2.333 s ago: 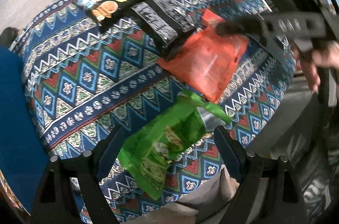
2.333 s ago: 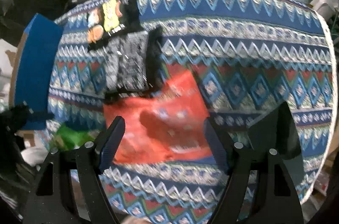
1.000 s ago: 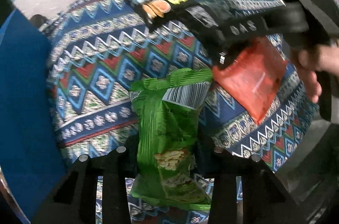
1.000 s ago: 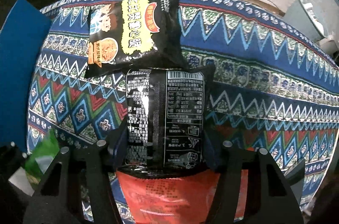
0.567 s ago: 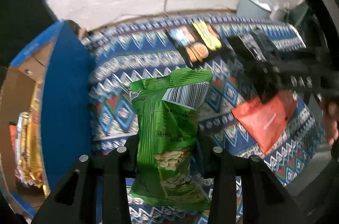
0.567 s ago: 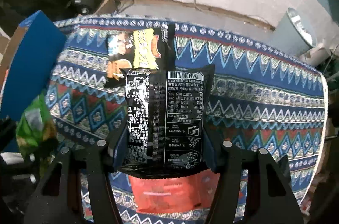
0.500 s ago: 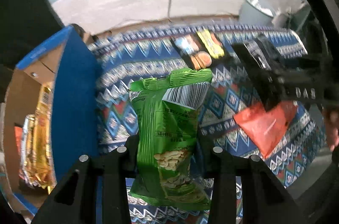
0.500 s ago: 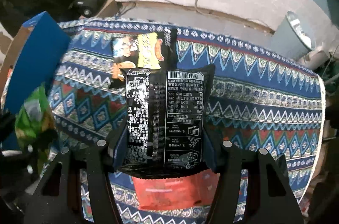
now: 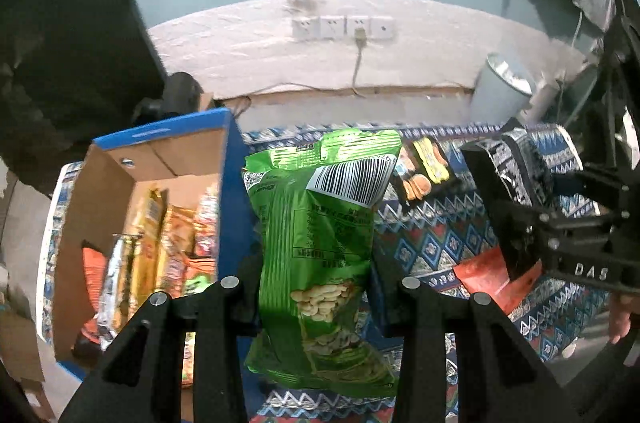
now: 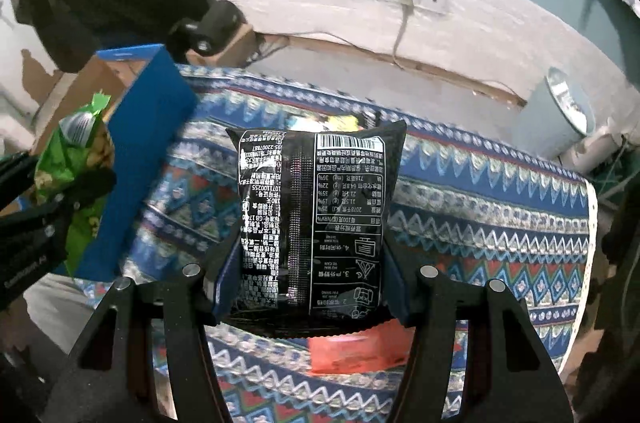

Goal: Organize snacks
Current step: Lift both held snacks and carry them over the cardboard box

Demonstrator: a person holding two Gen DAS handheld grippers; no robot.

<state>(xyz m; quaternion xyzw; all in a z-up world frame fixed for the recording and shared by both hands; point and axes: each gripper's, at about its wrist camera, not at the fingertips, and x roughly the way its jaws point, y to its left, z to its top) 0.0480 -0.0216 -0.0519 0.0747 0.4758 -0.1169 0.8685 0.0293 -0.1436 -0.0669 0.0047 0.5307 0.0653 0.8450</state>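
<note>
My left gripper [image 9: 316, 287] is shut on a green peanut bag [image 9: 320, 223], held upright above the patterned tablecloth [image 9: 432, 247]. To its left stands an open blue cardboard box [image 9: 120, 163] with several snack packs inside. My right gripper [image 10: 308, 283] is shut on a black snack bag [image 10: 316, 219], lifted over the table. The right gripper [image 9: 560, 235] with its black bag shows at the right of the left wrist view. A red bag [image 10: 356, 351] lies on the cloth below the black bag. A black and yellow bag [image 9: 424, 163] lies farther back on the cloth.
A grey bin [image 9: 500, 91] stands on the floor beyond the table. Wall sockets [image 9: 344, 27] with a plugged cable sit on the back wall. A dark object [image 10: 208, 27] rests behind the box. The table's right edge [image 10: 588, 263] drops off. A hand [image 9: 620, 315] holds the right gripper.
Both grippers have risen from the table with their bags. The views tilted up, so the box's inside and the back wall now show. The red bag stayed on the cloth.
</note>
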